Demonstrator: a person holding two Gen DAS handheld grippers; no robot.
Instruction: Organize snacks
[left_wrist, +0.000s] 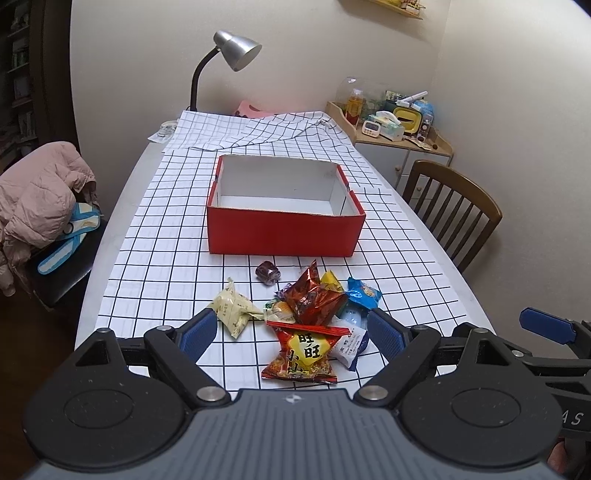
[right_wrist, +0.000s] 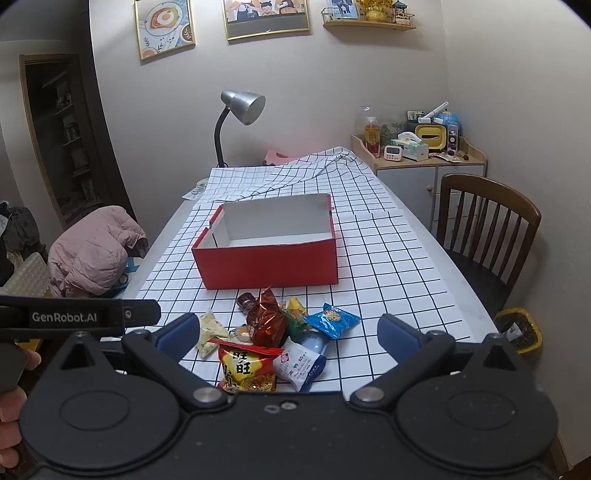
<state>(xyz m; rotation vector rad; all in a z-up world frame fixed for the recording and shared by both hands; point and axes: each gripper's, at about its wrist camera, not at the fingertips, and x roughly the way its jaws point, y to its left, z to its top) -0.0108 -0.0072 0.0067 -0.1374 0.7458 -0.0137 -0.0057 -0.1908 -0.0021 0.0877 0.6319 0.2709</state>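
Several wrapped snacks are heaped on the gridded tabletop (left_wrist: 155, 236), just in front of the red box (left_wrist: 284, 230), which serves as the landmark. The box is seen open at the top, with white inner walls and nothing visible inside it. Closest to its front wall, a small dark round sweet (left_wrist: 268, 273) is found lying apart from the heap. Farther from the box, a shiny red-brown packet (left_wrist: 314, 299) is piled on top of the others, with a yellow packet (left_wrist: 331, 281) touching it on one side and a blue packet (left_wrist: 364, 292) beside that. A pale cream packet (left_wrist: 234, 308) is set slightly apart on the heap's left side. Farthest from the box, a red-and-yellow bag with Chinese characters (left_wrist: 303, 352) and a white-and-blue sachet (left_wrist: 352, 343) are laid side by side, touching.

Both tongs are held on the near side of the heap, opposite the box. The left tongs (left_wrist: 291, 330) are spread wide, with the blue pads on either side of the pile and nothing gripped. The right tongs (right_wrist: 288, 332) are likewise opened wide and nothing is held; whether any pad touches a wrapper cannot be told.

Behind the box, a silver desk lamp (left_wrist: 236, 50) is stood at the tabletop's far end. To the right of the box, a wooden chair (left_wrist: 452, 206) is placed; to its left, a pink jacket (left_wrist: 42, 188) is draped.
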